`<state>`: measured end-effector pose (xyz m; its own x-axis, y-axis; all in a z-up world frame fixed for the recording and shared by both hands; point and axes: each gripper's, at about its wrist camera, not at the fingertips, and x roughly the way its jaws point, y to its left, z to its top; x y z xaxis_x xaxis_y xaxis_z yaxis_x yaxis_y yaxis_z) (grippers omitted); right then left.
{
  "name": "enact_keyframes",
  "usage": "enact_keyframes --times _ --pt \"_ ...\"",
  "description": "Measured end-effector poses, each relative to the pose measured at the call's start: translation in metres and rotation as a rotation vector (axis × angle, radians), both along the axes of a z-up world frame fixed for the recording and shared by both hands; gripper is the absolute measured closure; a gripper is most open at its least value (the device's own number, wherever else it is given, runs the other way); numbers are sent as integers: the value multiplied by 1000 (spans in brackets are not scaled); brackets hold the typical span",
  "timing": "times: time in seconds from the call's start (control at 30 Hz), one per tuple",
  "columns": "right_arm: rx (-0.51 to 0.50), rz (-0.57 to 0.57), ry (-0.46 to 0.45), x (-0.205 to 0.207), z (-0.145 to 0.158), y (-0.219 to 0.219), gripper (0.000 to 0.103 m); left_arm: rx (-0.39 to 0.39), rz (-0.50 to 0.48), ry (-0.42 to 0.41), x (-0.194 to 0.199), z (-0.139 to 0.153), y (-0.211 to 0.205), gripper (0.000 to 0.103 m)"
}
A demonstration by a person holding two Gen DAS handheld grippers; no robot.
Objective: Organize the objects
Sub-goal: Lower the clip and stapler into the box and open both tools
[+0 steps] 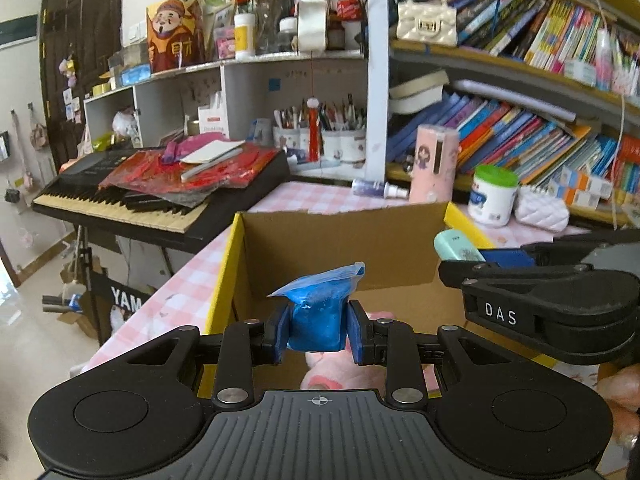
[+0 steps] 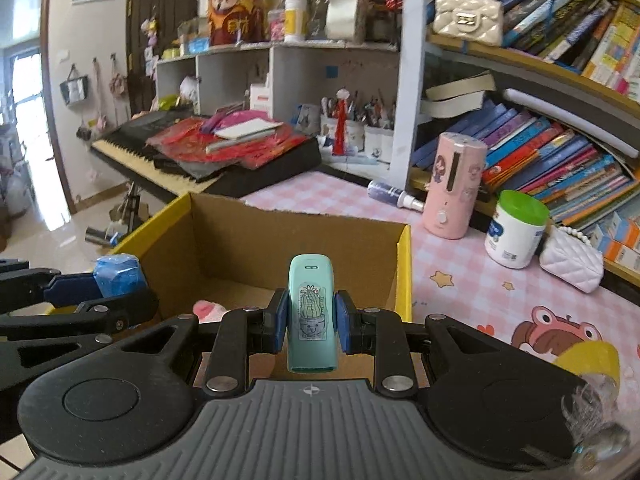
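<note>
Between the left gripper's (image 1: 318,330) blue pads (image 1: 282,334): one blue plastic pouch (image 1: 318,312), clamped on both sides, crumpled top flap sticking up and forward. It hangs over the open cardboard box (image 1: 340,240), near the box's left wall. One pink soft item (image 1: 340,376) lies on the box floor right under the pouch; can't tell what it is.

Right gripper (image 2: 311,322): pads (image 2: 343,322) squeezed on one mint-green clip-shaped case (image 2: 311,312), upright, cactus sticker facing the camera. It's over the same box (image 2: 280,232), toward the right wall with the yellow edge.

Both grippers sit side by side above the box, pointing the same way toward the shelves, roughly level. Each shows in the other's view: right gripper (image 1: 480,258) comes in from the right edge of the left view with the mint case (image 1: 456,245) at its tip; left gripper (image 2: 100,280) comes in from the left edge of the right view with the pouch (image 2: 118,274).

Outward, on the pink checked tablecloth (image 2: 460,280):
- 1 pink humidifier (image 2: 454,184), upright
- 1 white tub with green lid (image 2: 516,228), upright
- 1 small spray bottle (image 2: 394,195), on its side
- 1 white quilted purse (image 2: 572,260)

Left of the desk: 1 keyboard (image 1: 160,196) with red papers piled on it. Behind: shelves of books (image 1: 540,136).
</note>
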<state>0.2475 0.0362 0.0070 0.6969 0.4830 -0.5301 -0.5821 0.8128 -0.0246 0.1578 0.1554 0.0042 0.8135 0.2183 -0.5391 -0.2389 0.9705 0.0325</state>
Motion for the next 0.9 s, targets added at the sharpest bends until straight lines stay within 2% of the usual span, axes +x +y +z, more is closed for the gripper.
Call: enact_keyframes --times 0.37,0.63,0.77,0.9 --pt "-83 58 63 29 -22 15 80 -6 25 112 22 -24 1 74" --pt "-142 106 81 29 -33 26 80 -27 47 115 21 -27 2 72" --pt "-140 98 84 28 -32 26 79 -35 53 107 19 -26 3 59" --pt "-106 68 88 26 -28 21 79 -27 47 81 13 -22 0 53"
